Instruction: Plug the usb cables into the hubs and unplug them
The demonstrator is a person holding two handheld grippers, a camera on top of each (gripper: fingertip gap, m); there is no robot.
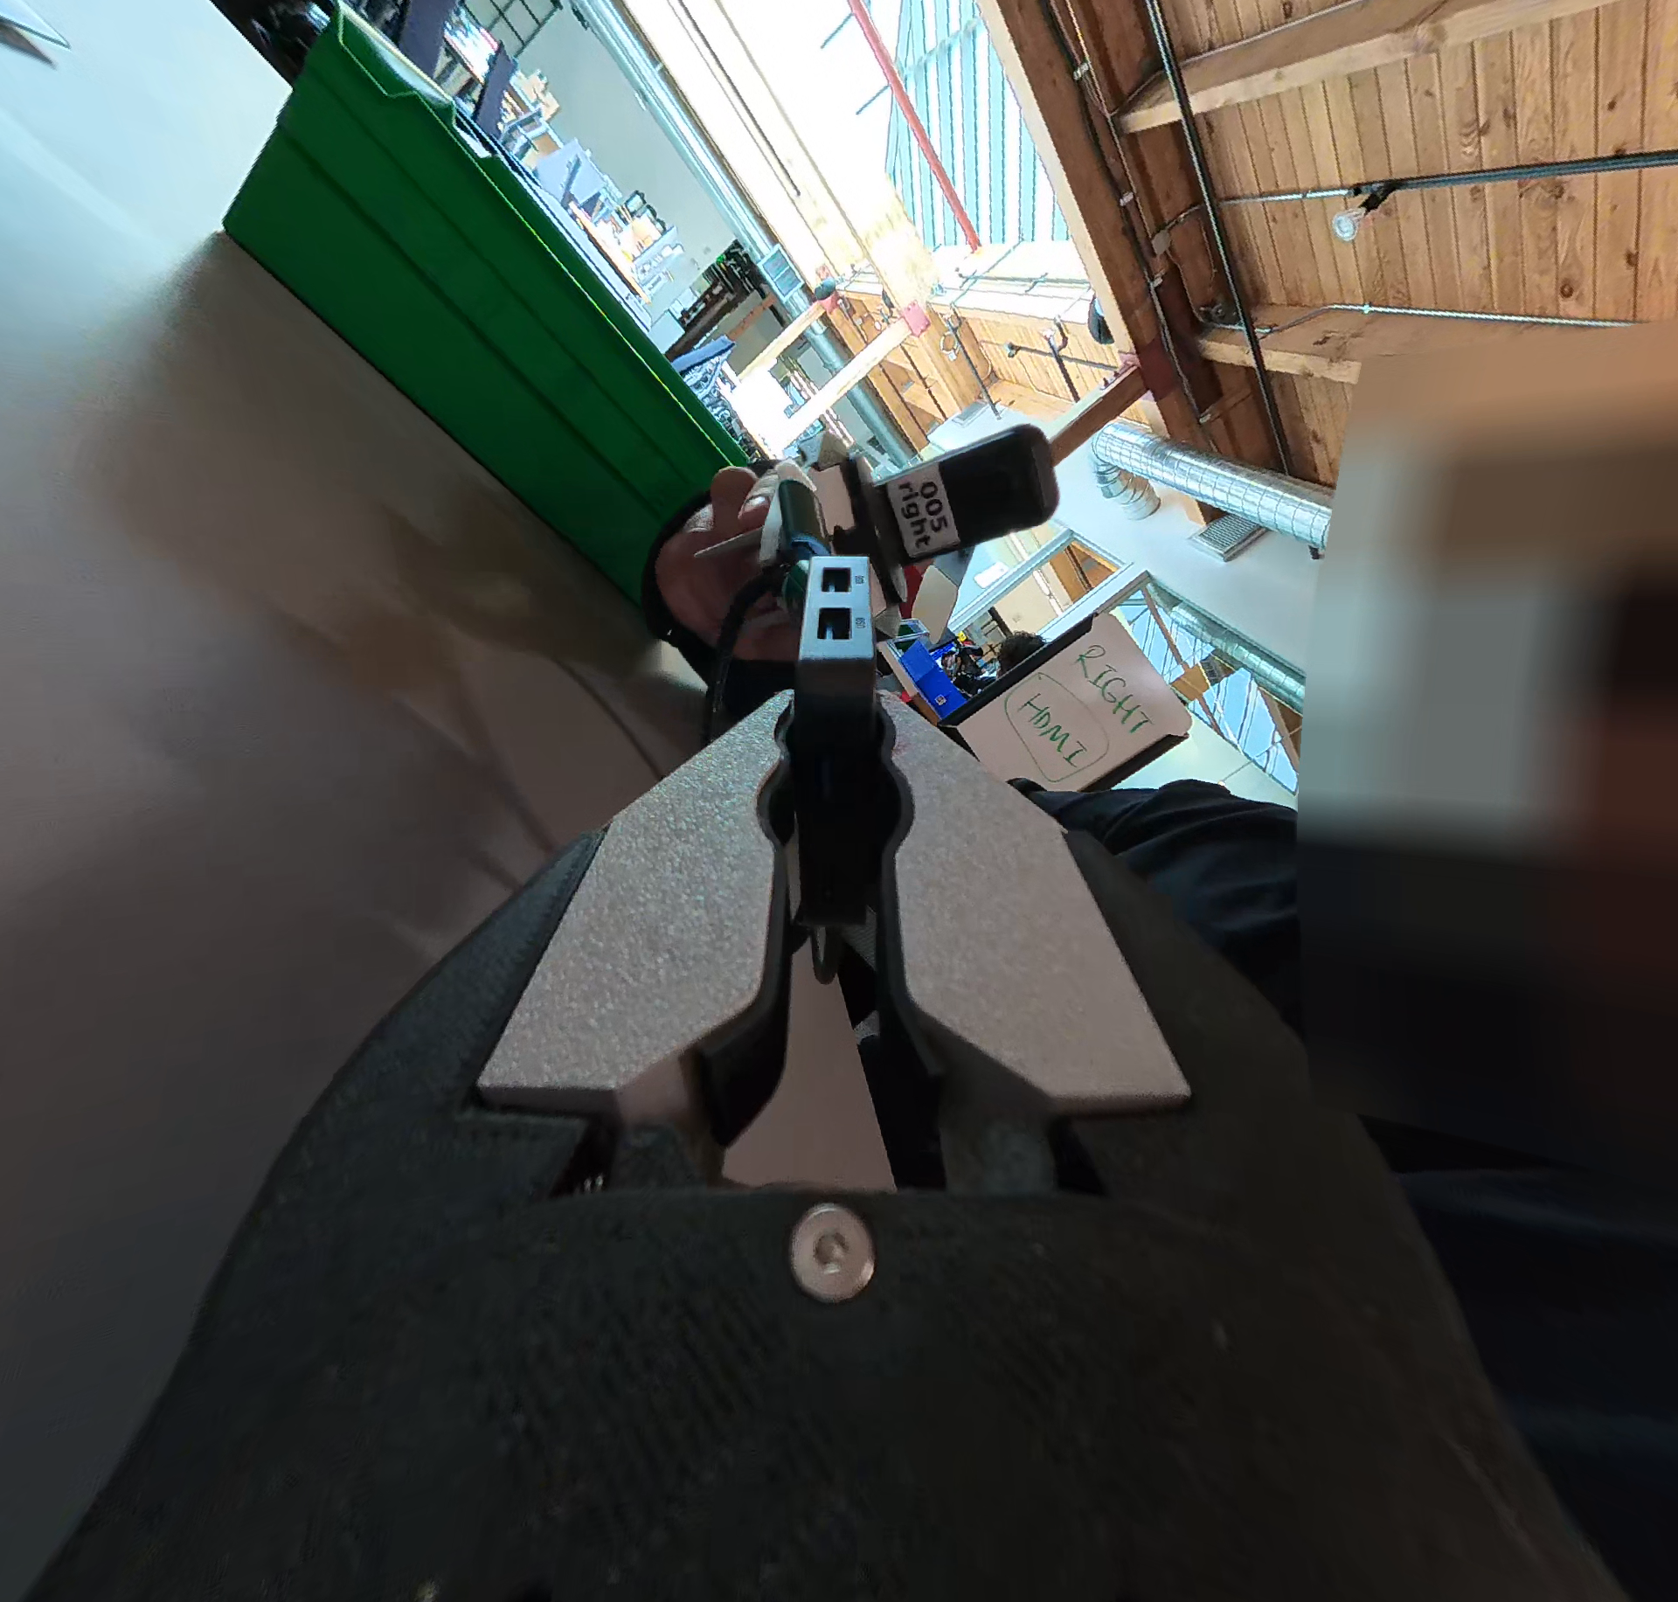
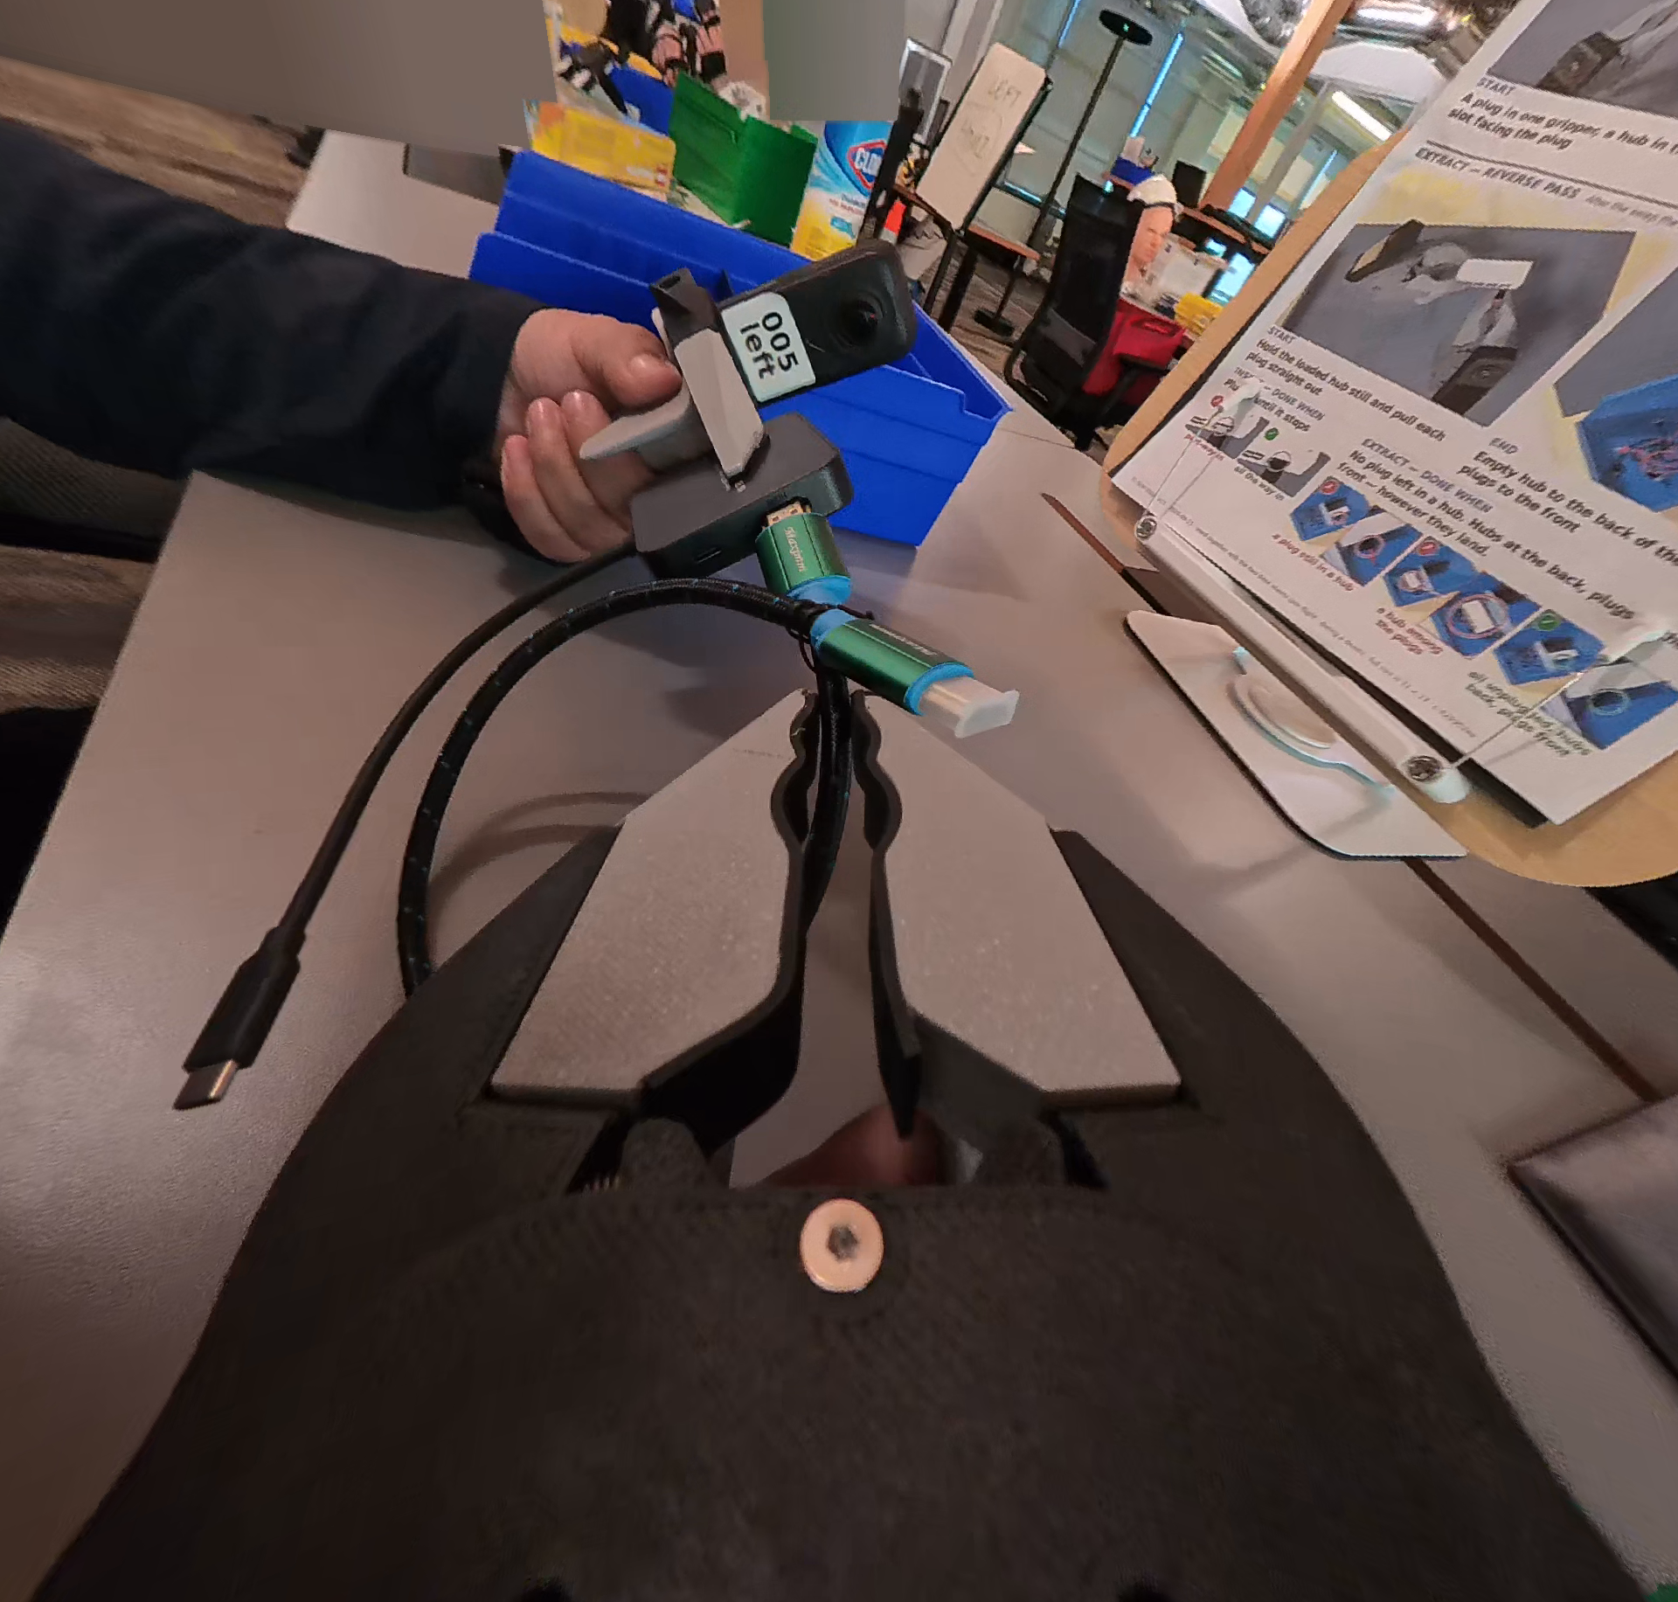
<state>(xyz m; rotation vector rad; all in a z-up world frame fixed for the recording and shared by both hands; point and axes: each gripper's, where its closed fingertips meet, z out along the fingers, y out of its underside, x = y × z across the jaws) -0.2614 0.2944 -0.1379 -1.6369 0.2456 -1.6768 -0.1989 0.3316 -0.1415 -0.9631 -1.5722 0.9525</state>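
My left gripper [image 1: 834,728] is shut on a black hub [image 1: 835,641] whose end with two ports faces away. In the right wrist view the same hub [image 2: 799,473] is held above the grey table [image 2: 999,560], and its black cable hangs down to a small plug [image 2: 218,1077]. My right gripper [image 2: 831,746] is shut on a braided black cable [image 2: 508,696]. One green plug [image 2: 801,555] has its metal tip at the hub's side; I cannot tell how deep. The other green plug [image 2: 894,664] has a white cap and hangs free.
Blue bins [image 2: 881,432] stand just behind the hub. A green bin [image 1: 472,287] also stands on the table. An instruction board [image 2: 1453,432] leans at the right on a stand. A person's hand [image 2: 563,432] and dark sleeve hold the left gripper. A dark pad [image 2: 1616,1231] lies at the right edge. One gripper's finger ends stand about 8 cm off the other's.
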